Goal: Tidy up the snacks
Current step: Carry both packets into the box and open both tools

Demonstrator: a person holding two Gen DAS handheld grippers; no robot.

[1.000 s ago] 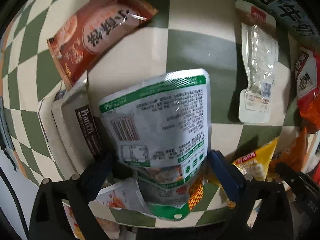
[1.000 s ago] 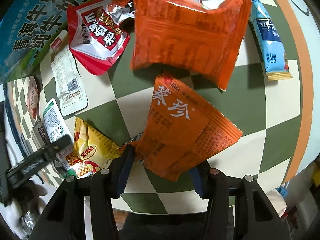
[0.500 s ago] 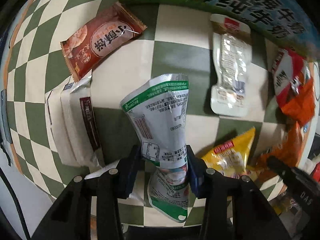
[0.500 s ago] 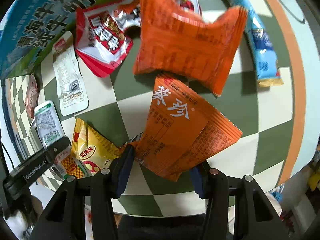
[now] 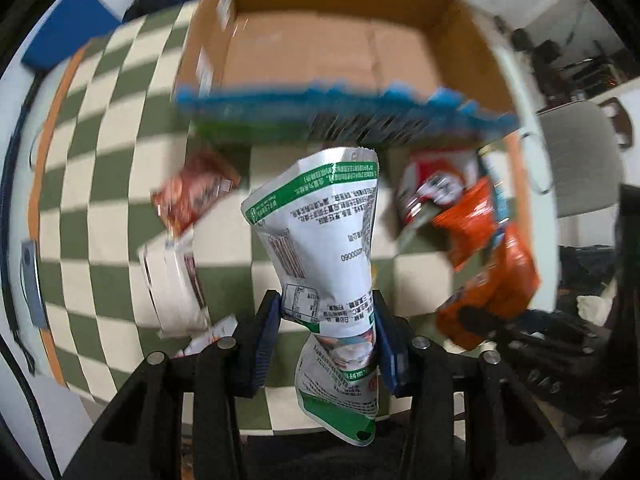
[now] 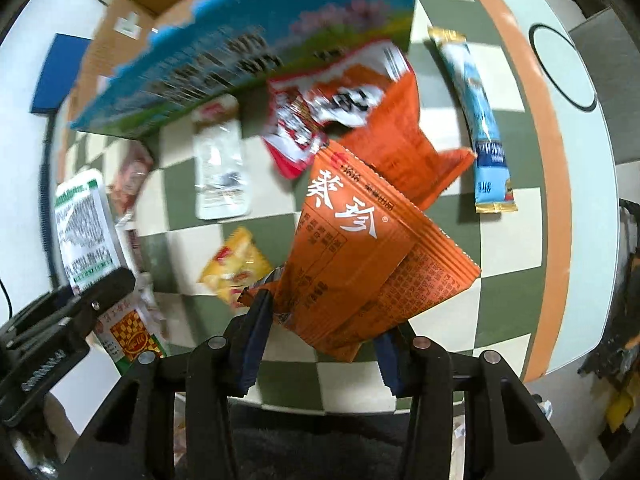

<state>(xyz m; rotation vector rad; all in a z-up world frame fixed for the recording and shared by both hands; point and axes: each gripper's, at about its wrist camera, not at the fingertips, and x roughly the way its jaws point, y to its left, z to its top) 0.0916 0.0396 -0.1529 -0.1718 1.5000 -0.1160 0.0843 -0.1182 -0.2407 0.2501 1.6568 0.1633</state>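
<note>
My left gripper [image 5: 326, 338] is shut on a white and green pouch [image 5: 326, 240], which hangs in the air above the checked tablecloth [image 5: 100, 216]. My right gripper [image 6: 320, 332] holds an orange packet [image 6: 360, 256] with white characters, lifted off the table; its jaws are still closing on the packet's lower end. An open cardboard box [image 5: 332, 44] with a blue and green printed wall [image 6: 240, 48] stands beyond both. From the right wrist view the left gripper [image 6: 68, 316] and its pouch [image 6: 82, 228] show at the left edge.
Loose on the cloth lie a red-brown sachet [image 5: 192, 196], a white pack [image 5: 172, 280], a clear pouch [image 6: 220, 168], a yellow packet [image 6: 236, 268], a red and white bag [image 6: 328, 108], another orange bag [image 6: 404, 144] and a blue stick pack [image 6: 480, 120]. A grey chair [image 5: 576, 160] stands at the right.
Both grippers rose well above the table with their packets. The left gripper went from wide open to shut on the white and green pouch. The open box came into view.
</note>
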